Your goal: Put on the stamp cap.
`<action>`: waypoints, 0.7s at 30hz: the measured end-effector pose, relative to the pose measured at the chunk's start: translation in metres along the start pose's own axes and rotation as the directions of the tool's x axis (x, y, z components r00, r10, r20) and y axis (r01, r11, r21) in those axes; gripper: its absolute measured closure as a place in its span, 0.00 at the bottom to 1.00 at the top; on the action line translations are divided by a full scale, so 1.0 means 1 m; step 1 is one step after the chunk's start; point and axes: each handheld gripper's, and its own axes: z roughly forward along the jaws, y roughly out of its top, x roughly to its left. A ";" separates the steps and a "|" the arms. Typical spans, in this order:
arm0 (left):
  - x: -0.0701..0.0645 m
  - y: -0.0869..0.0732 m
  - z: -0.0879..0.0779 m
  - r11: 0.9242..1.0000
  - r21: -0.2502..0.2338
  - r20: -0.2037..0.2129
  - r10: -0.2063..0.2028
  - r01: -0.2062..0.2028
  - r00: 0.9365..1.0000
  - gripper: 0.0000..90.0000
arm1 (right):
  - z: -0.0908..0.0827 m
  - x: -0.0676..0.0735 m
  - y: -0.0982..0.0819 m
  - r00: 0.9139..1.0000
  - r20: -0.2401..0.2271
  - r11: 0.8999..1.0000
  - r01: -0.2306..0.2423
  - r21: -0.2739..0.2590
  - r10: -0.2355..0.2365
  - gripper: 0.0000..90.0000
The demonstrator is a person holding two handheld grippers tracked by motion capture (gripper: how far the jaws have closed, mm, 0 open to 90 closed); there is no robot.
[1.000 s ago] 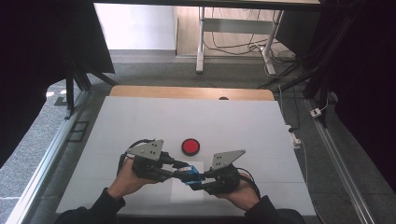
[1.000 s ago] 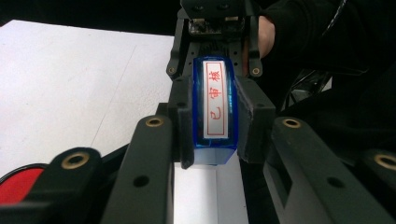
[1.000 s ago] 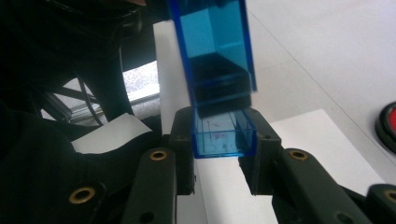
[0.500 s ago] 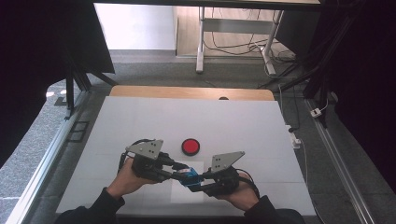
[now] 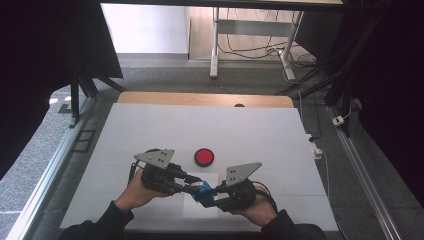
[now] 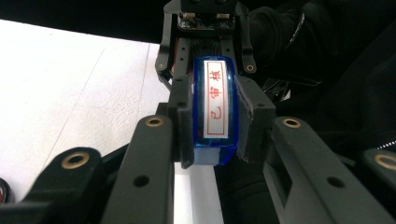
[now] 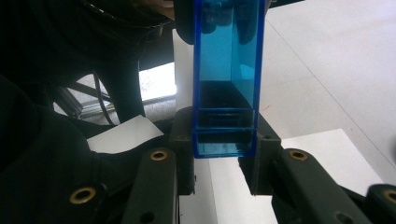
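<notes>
In the high view, a white table [image 5: 150, 130] takes up the middle of the frame. At its lower centre, two forearms in dark sleeves come in from the bottom edge. The left gripper [image 5: 192, 186] and the right gripper [image 5: 212, 192] point toward each other, their tips meeting on a small blue stamp [image 5: 202, 190] held just above a white sheet of paper [image 5: 200, 210]. A round red button [image 5: 204, 156] lies on the table just above the grippers, apart from them.

In the left gripper view, the blue stamp [image 6: 213, 109] stands at the centre of the frame, clamped between the left gripper's [image 6: 214, 126] two black pads. Its white face carries red characters inside a red border. At the upper centre, the right gripper [image 6: 205, 44] grips the stamp's far end.

In the right gripper view, the see-through blue stamp [image 7: 225, 79] runs from the top edge down to the centre, where the right gripper [image 7: 224, 149] is closed on its near end. The white paper [image 7: 327, 154] lies beneath, at the lower right.
</notes>
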 end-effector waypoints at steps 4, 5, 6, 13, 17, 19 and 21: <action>0.000 -0.001 0.001 1.000 0.002 0.001 -0.005 0.005 1.000 0.79 | 0.000 0.000 0.000 1.000 0.000 1.000 -0.005 0.003 0.005 0.77; 0.000 -0.001 0.001 1.000 0.001 0.001 -0.008 0.008 1.000 0.79 | 0.000 0.000 0.000 1.000 0.000 1.000 -0.005 0.002 0.005 0.77; 0.000 -0.001 0.001 1.000 0.002 -0.001 -0.008 0.008 1.000 0.79 | 0.000 0.000 0.000 1.000 -0.001 1.000 -0.007 0.004 0.007 0.77; -0.001 -0.002 0.002 1.000 -0.013 -0.005 -0.012 0.012 1.000 0.79 | -0.002 -0.001 0.001 1.000 -0.010 1.000 -0.025 -0.003 0.025 0.77; -0.001 -0.002 0.004 1.000 -0.009 -0.014 -0.008 0.008 1.000 0.79 | -0.003 -0.002 0.000 0.999 -0.011 0.999 -0.033 -0.003 0.033 0.77; -0.002 -0.001 0.004 1.000 0.000 -0.024 -0.001 0.001 1.000 0.79 | -0.003 -0.003 0.000 0.999 -0.012 0.999 -0.036 0.000 0.036 0.77; -0.003 0.001 0.004 1.000 0.004 -0.032 0.010 -0.010 0.999 0.79 | -0.003 -0.003 -0.001 1.000 -0.006 1.000 -0.031 -0.001 0.031 0.77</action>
